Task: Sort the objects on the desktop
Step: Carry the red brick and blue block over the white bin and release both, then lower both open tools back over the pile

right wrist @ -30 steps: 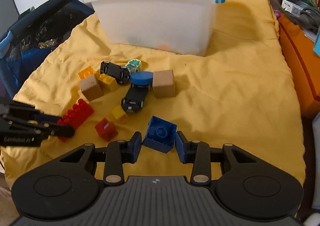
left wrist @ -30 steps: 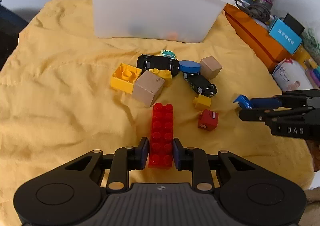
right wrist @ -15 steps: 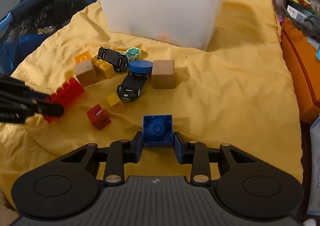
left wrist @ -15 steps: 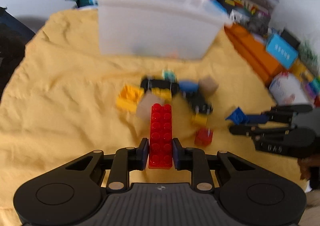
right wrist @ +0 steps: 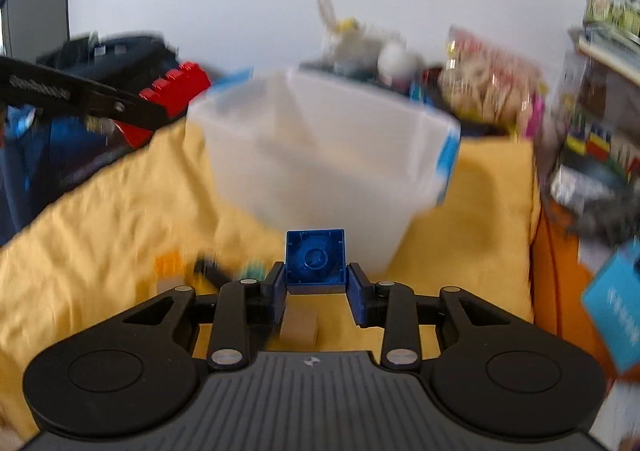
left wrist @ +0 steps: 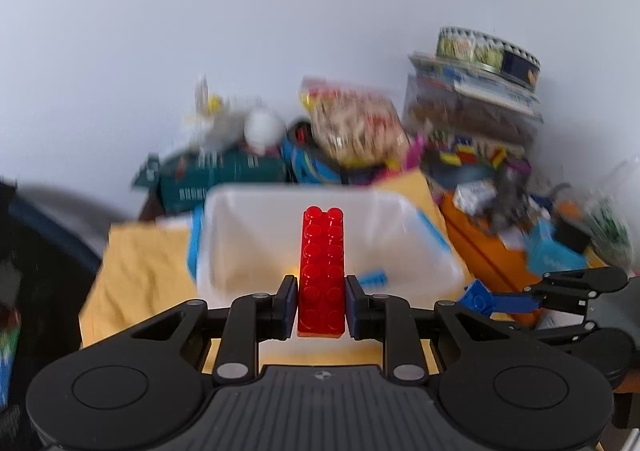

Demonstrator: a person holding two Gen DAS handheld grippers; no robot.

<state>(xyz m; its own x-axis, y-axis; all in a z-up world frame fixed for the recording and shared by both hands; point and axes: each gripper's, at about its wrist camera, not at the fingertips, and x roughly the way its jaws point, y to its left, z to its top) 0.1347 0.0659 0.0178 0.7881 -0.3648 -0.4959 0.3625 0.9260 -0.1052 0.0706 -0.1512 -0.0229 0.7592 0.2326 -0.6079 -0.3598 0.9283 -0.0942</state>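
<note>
The left gripper (left wrist: 321,305) is clenched on a long red brick (left wrist: 322,271), which juts forward over the open white bin (left wrist: 420,235) — inside the bin a small blue piece (left wrist: 374,278) lies on the floor. The right gripper (right wrist: 316,287) grips a square blue brick (right wrist: 315,260) (hollow underside toward the camera), held just before the bin's near wall. Below it a tan block (right wrist: 299,327) rests on the yellow cloth (right wrist: 100,235); the toys left of it are probably cars, too blurred to tell.
</note>
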